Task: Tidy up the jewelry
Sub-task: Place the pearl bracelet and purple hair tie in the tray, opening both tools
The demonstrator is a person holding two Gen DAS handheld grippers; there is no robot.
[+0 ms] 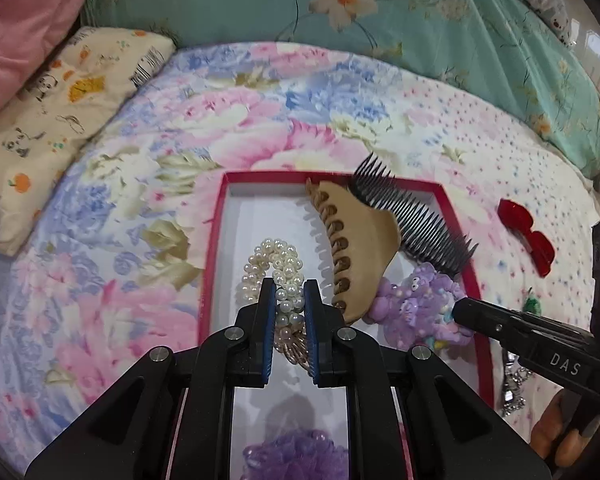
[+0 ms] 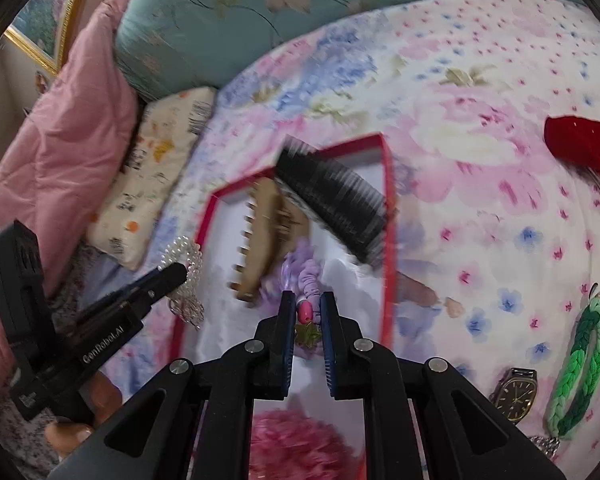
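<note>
1. Left wrist view: the left gripper (image 1: 290, 300) has its jaws nearly closed on a pearl bracelet (image 1: 274, 270), pinched at one end so the loop of beads hangs forward over the white floor of the red-rimmed box (image 1: 214, 248). This looks like the carry that brings it into the box. Inside the box lie a tan claw clip (image 1: 364, 248) and a black comb (image 1: 416, 224), the comb's far end over the box's back rim. A red bow clip (image 1: 526, 232) sits outside the box, beyond its right wall, not yet sorted.

2. Right wrist view: the right gripper (image 2: 308, 316) is clamped narrowly on a purple beaded bracelet (image 2: 306, 276), held over the box interior, likely for release. A watch (image 2: 516, 394) and a green braided band (image 2: 580, 364) lie on the bedspread (image 2: 480, 80), well right of the box, seemingly waiting their turn.
</note>
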